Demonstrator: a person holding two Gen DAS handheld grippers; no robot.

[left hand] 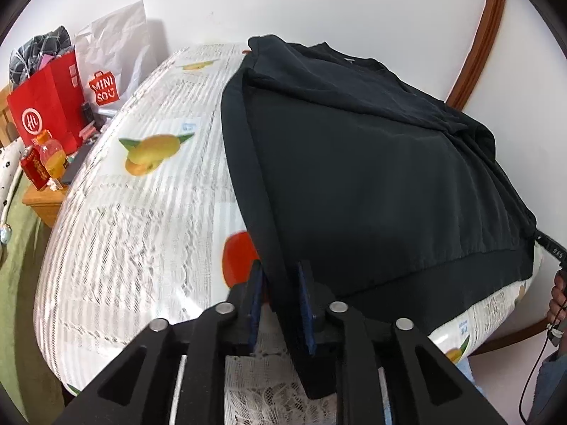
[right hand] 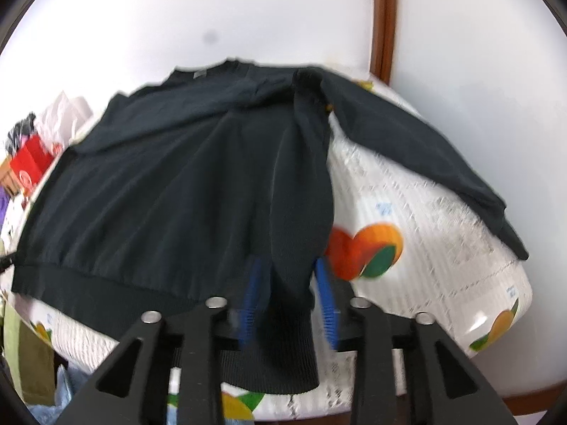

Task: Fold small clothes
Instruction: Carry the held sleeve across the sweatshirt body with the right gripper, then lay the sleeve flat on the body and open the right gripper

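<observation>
A black long-sleeved sweater [left hand: 372, 163] lies spread on a round table with a white lace fruit-print cloth [left hand: 141, 194]. My left gripper [left hand: 281, 283] has its blue pads on either side of the sweater's left sleeve cuff at the near hem, with a gap beside the cloth. In the right wrist view the sweater [right hand: 170, 184] fills the left half. My right gripper [right hand: 288, 283] holds the lifted hem corner between its blue pads. The other sleeve [right hand: 425, 148] lies stretched out to the right.
Red and white shopping bags [left hand: 53, 106], a juice bottle [left hand: 53, 156] and a red can sit on a wooden stand left of the table. A white wall with a brown wooden frame [left hand: 478, 42] stands behind. A green cover [left hand: 17, 265] lies at lower left.
</observation>
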